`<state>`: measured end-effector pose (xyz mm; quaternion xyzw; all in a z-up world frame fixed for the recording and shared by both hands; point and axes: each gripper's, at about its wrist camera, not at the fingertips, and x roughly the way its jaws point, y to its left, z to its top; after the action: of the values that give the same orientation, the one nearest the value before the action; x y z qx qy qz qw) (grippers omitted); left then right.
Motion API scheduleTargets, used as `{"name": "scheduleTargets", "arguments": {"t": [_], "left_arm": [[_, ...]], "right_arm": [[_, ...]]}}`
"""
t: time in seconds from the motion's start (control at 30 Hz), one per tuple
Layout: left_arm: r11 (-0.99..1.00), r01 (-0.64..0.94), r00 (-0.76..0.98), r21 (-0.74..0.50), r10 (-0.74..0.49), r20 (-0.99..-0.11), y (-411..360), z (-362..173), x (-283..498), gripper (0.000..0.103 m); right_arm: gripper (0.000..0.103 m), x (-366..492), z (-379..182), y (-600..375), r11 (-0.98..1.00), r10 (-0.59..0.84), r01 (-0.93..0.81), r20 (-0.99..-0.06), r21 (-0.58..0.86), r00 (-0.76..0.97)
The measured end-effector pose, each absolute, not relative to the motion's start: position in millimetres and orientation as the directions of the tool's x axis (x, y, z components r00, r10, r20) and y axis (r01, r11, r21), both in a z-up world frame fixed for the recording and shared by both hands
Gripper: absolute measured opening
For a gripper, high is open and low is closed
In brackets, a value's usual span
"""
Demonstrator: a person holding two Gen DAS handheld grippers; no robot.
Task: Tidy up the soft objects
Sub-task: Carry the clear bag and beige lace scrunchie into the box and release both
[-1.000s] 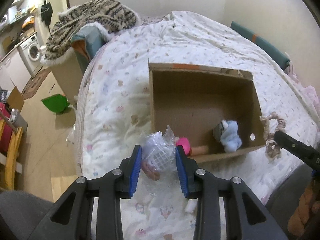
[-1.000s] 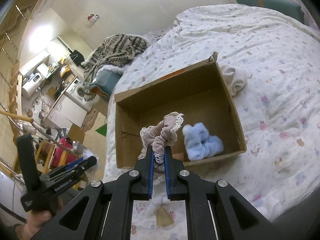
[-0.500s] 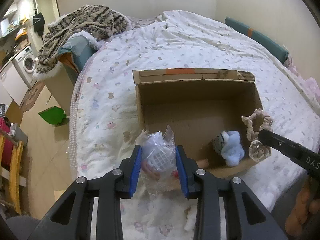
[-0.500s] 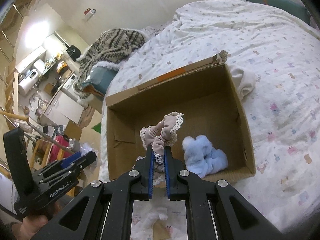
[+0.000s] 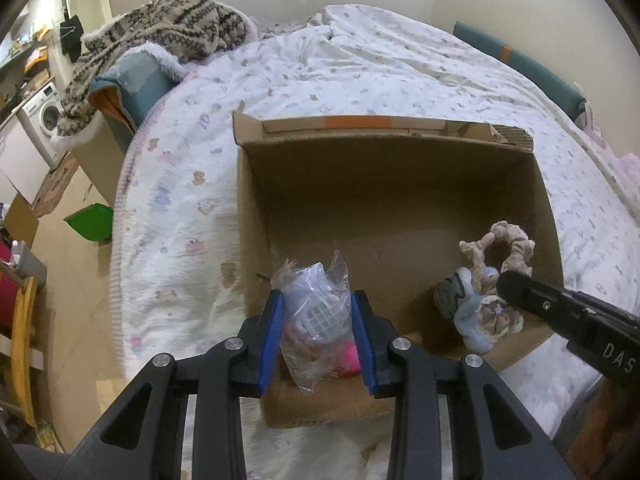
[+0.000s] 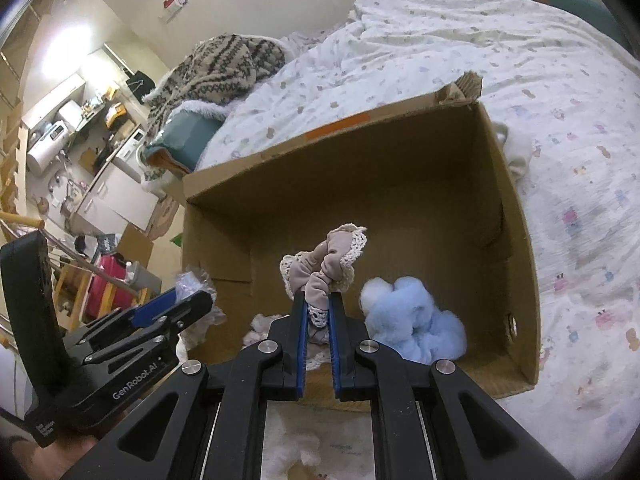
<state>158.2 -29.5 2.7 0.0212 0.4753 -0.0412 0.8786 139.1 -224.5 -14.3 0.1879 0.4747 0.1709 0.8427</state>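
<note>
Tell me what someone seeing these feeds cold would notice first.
Probably the open cardboard box on the patterned bedspread, filling the middle of both views. Next, the two loads held over its near edge: the left gripper clamps a clear plastic bag, and the right gripper pinches a beige lace-trimmed scrunchie. A fluffy light-blue item already lies in the box's near right corner.

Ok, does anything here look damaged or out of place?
Only the cardboard box: its far right corner is torn and frayed. Otherwise nothing stands out; the bag and scrunchie are held over it.
</note>
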Motion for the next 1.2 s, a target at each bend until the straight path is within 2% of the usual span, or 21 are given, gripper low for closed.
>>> {"name": "scheduleTargets", "arguments": {"t": [0.37,1.2], "left_arm": [[0.997,0.082,0.530,-0.011,-0.053,-0.846,-27.2,-19.9,159.4,0.031],[0.998,0.053,0.508,-0.034,-0.056,-0.859,-25.2,-25.3,162.8,0.032]], "right_arm": [[0.011,144.9,-34.4,-225.9,0.878,0.453,-0.077,-0.768,0.472,0.452],[0.011,150.5,-37.6,-213.7,0.886,0.447,-0.100,-0.778,0.452,0.441]]}}
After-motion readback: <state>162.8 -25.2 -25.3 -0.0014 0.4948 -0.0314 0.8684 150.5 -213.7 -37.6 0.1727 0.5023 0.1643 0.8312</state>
